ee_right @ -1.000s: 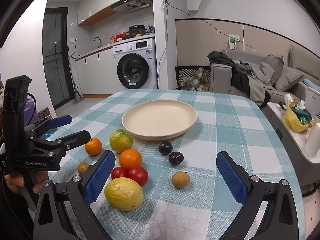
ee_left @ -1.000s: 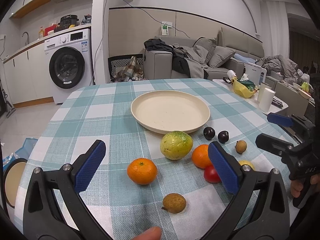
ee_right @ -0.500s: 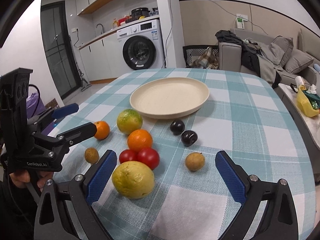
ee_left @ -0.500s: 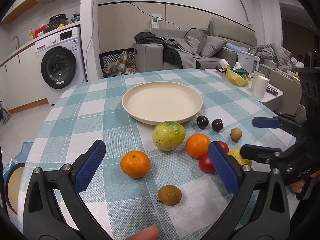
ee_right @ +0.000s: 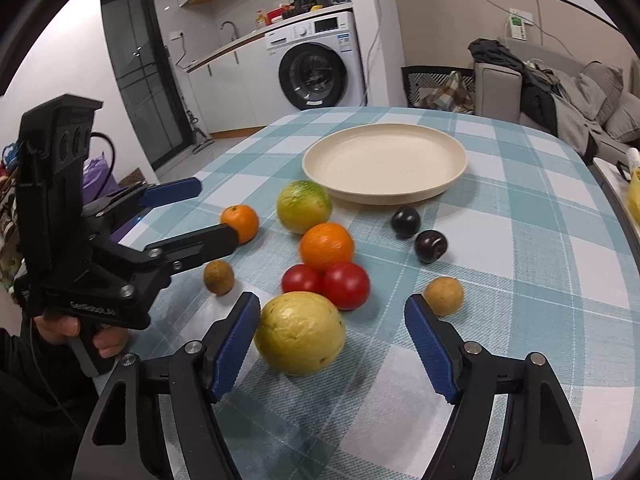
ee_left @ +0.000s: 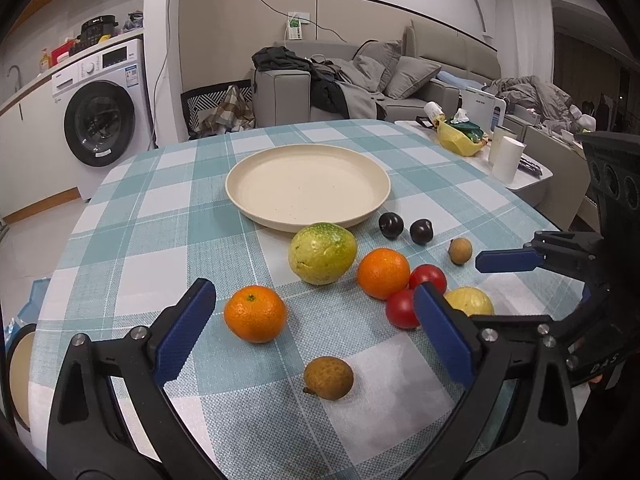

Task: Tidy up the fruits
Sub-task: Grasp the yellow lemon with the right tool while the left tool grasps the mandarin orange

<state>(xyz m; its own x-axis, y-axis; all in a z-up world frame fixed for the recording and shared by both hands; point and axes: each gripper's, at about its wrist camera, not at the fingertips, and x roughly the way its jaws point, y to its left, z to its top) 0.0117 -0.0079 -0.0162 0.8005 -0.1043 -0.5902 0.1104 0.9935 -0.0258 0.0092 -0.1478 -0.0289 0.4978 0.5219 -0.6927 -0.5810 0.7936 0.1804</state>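
right wrist: person's hand (hidden from left wrist)

A table covered by a teal-and-white checked cloth is seen. On it are set a cream plate, a greenish guava, a yellow guava, two oranges, two tomatoes touching each other, two dark plums and two small brown longans.
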